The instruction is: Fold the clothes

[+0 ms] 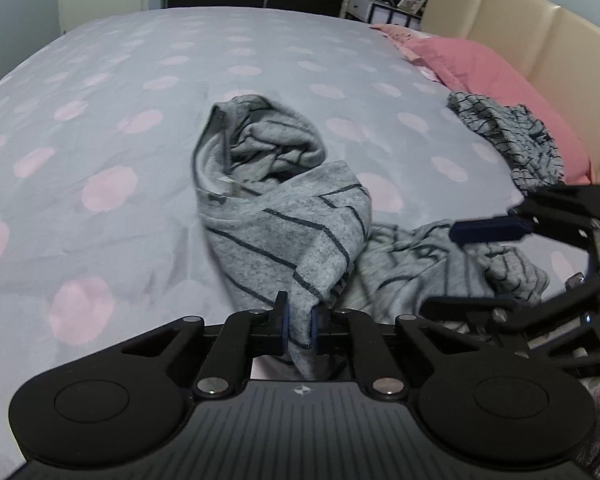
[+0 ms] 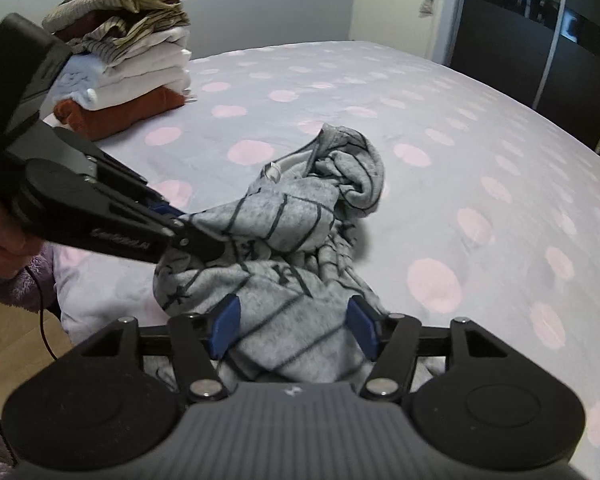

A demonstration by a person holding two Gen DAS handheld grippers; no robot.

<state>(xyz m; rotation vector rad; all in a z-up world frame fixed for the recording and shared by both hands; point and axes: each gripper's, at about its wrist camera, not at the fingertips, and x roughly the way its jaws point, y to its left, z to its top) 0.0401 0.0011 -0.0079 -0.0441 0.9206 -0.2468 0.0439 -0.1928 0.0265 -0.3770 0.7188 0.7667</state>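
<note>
A crumpled grey garment with thin dark stripes (image 1: 284,216) lies on the bed; it also shows in the right wrist view (image 2: 300,220). My left gripper (image 1: 298,322) is shut on an edge of this garment and lifts it slightly; it also shows from the side in the right wrist view (image 2: 192,236). My right gripper (image 2: 292,326) is open, its blue pads on either side of a low part of the garment. It also shows in the left wrist view (image 1: 472,264), open above the cloth.
The bed has a grey sheet with pink dots (image 1: 100,128). A stack of folded clothes (image 2: 128,60) sits at the far left corner. Another grey patterned garment (image 1: 508,136) lies by pink pillows (image 1: 480,64) and a beige headboard (image 1: 540,36). Wooden floor (image 2: 16,340) lies beside the bed.
</note>
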